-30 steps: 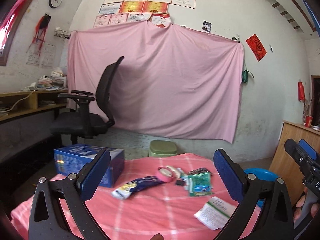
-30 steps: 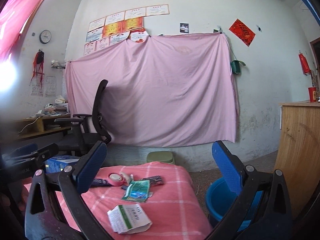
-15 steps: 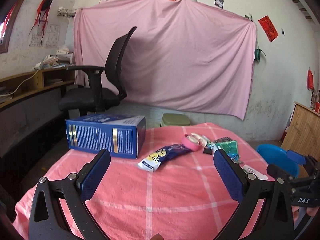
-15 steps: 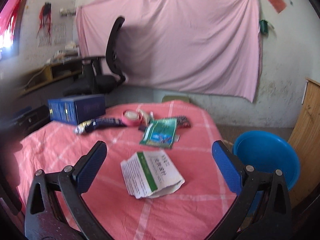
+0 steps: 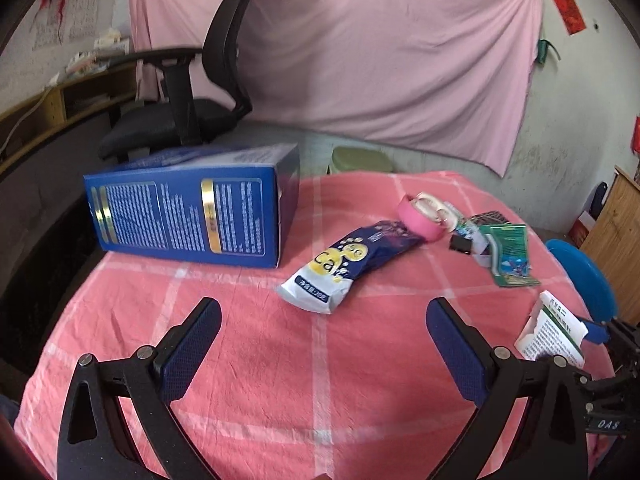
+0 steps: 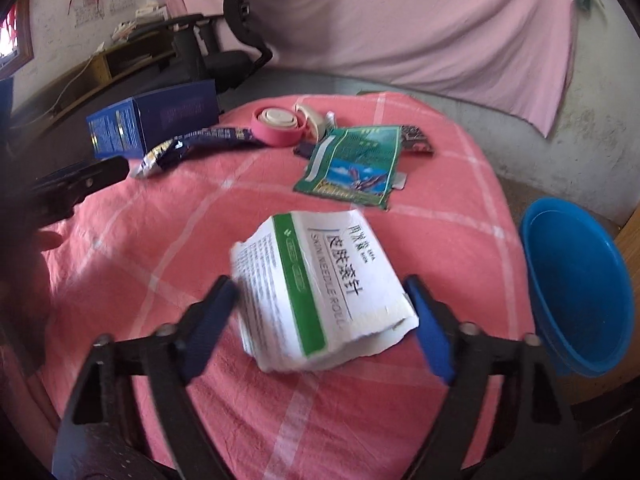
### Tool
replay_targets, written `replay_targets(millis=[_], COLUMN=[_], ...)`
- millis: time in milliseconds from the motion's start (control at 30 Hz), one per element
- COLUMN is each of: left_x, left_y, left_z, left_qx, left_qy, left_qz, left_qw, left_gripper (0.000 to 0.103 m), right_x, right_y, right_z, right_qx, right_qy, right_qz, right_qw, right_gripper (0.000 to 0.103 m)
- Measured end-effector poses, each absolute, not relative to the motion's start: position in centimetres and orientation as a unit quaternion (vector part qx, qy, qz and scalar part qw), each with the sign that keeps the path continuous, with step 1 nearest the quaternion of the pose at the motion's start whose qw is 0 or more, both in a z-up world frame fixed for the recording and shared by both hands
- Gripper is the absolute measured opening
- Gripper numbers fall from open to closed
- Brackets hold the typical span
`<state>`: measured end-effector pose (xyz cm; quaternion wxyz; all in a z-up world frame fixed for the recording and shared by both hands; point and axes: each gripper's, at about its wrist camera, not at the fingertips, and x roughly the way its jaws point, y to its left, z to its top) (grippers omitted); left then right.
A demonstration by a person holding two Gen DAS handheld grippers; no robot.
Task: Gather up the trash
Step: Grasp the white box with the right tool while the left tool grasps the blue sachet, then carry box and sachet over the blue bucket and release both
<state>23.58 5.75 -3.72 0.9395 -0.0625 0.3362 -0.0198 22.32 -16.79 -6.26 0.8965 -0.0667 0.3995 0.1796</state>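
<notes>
The right gripper [image 6: 320,308] straddles the torn white box [image 6: 320,292], jaws spread on either side and not yet clamped, presumably lining up a grab. The blue basin [image 6: 580,284] waits at 3 o'clock off the table [image 6: 140,248] edge (the likely trash bin). The left gripper [image 5: 324,340] hovers released over bare cloth; the snack wrapper [image 5: 344,268] lies at its 12 o'clock. Small items behind the pink tape roll [image 6: 280,126] are too cluttered to identify.

room behind the bench
black office chair [image 5: 208,92] beside a wooden shelf [image 5: 60,100]; pink sheet [image 5: 380,52] hung on the wall; green stool [image 5: 360,160] below it; red paper [image 5: 568,8] at upper right.
</notes>
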Motion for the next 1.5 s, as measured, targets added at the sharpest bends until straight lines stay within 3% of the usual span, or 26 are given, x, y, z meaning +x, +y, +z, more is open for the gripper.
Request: replay_targets(millis=[200,333,500,600,800,1200,1500], left_x=[26.3,27.4,29.0,28.9,28.0,22.0,18.7], left_y=[6.5,5.9,5.0,4.9,4.2,3.2,0.5], left_z=[-4.5,-4.6,-5.6,-5.7,-5.7,-5.1,-2.6], left_qx=[-0.075,-0.049,-0.033,-0.025,-0.016,-0.071,-0.103], left_qy=[0.365,0.366,0.397,0.399,0.399,0.405,0.34], left_qz=[-0.031,-0.043,-0.061,-0.067,-0.087,-0.099,-0.102], left_qw=[0.928,0.928,0.915,0.914,0.913,0.906,0.929], left_gripper=[0.085,0.082,0.054,0.043,0.03,0.026,0.026], right_x=[23.6,24.6,24.9,24.8,24.1,20.9,18.4], right_y=[-16.7,-17.0,-17.2,-17.1,-17.3,-18.4,-20.1], right_z=[-5.8,-5.5,-5.1,-5.0,-4.9,-4.6,-2.6], right_qx=[-0.057,-0.044,-0.041,-0.041,-0.04,-0.017,0.001], right_qy=[0.408,0.41,0.407,0.404,0.401,0.376,0.31], right_qz=[0.197,0.198,0.197,0.197,0.201,0.22,0.209], right_qw=[0.89,0.889,0.891,0.893,0.893,0.9,0.927], right_gripper=[0.095,0.094,0.093,0.092,0.084,0.079,0.046])
